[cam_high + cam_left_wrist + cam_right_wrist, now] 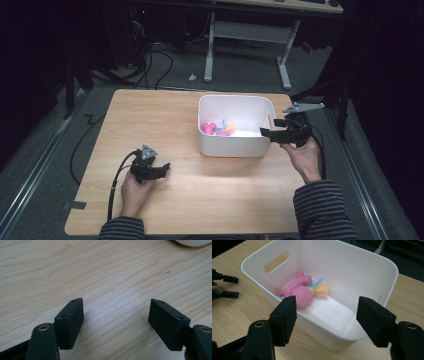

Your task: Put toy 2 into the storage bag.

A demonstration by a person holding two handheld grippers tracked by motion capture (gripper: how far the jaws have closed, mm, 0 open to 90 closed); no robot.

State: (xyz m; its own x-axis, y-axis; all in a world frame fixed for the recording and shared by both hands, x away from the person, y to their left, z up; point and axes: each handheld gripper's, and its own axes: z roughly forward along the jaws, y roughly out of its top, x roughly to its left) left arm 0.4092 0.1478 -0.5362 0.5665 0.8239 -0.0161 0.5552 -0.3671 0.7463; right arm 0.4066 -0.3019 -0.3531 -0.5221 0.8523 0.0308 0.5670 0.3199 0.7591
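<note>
While the pink toys (298, 288) lie together on the floor of the white bin (372, 258), toward its far end, both grippers are empty.
Right gripper (327, 317) is poised at the bin's near rim, jaws wide apart, gripping nothing; left gripper (116, 320) rests low over bare table (75, 270), jaws also apart and empty. Step judged: working at the bin's contents. A pick next would call for reaching over the rim, down and deep toward the toys.

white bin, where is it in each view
High view: white bin right of centre on the table.
Left gripper view: only its rounded corner at the top right edge.
Right gripper view: centre, beyond the open tongs.
Shared landmark: the wooden table.
</note>
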